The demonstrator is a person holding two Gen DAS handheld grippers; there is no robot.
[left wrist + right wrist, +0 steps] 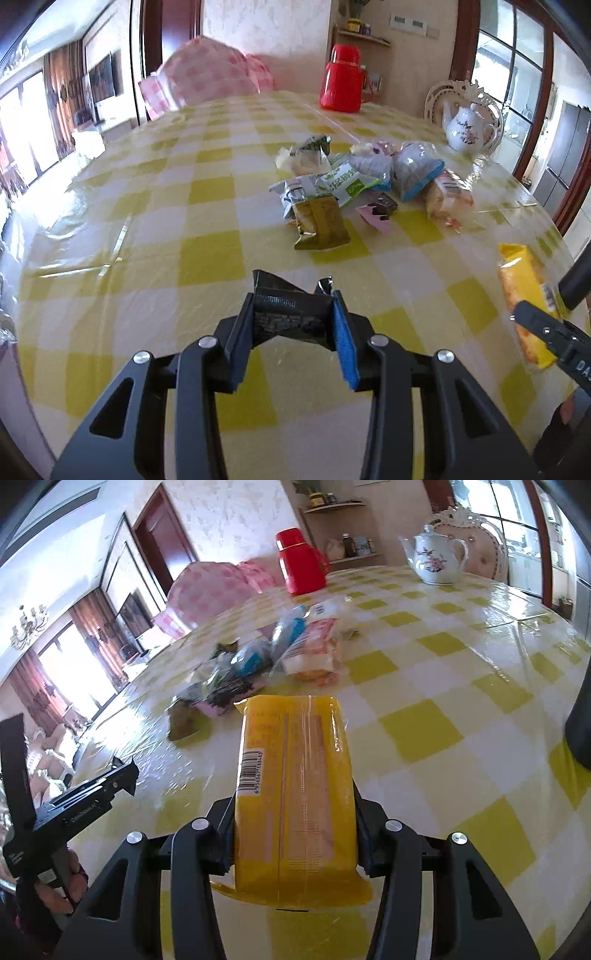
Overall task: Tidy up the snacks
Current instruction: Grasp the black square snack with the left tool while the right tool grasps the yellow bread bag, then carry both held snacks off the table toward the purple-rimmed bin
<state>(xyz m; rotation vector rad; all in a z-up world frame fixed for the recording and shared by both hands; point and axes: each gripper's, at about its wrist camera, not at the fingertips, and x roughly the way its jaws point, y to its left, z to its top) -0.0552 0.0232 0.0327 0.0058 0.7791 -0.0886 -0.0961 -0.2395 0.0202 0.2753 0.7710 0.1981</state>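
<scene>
Snacks (354, 181) lie heaped mid-table on the yellow checked tablecloth (207, 254), ahead of both grippers. Only the left wrist view shows the left gripper (293, 314) clenched on a black packet (288, 314); the right wrist view shows the right gripper (295, 812) grasping a yellow cracker pack (295, 775) by its sides.

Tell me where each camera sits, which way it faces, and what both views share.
Left wrist: sits on the left gripper, faces along its fingers over the yellow-checked tablecloth toward the pile of mixed snack packets; its jaws clamp a small black snack packet, and the right gripper shows at right.
Right wrist: sits on the right gripper, faces the same pile; its jaws clamp a long yellow biscuit packet, and the left gripper shows at left.
Shared: pile, red plastic thermos, white floral teapot.
</scene>
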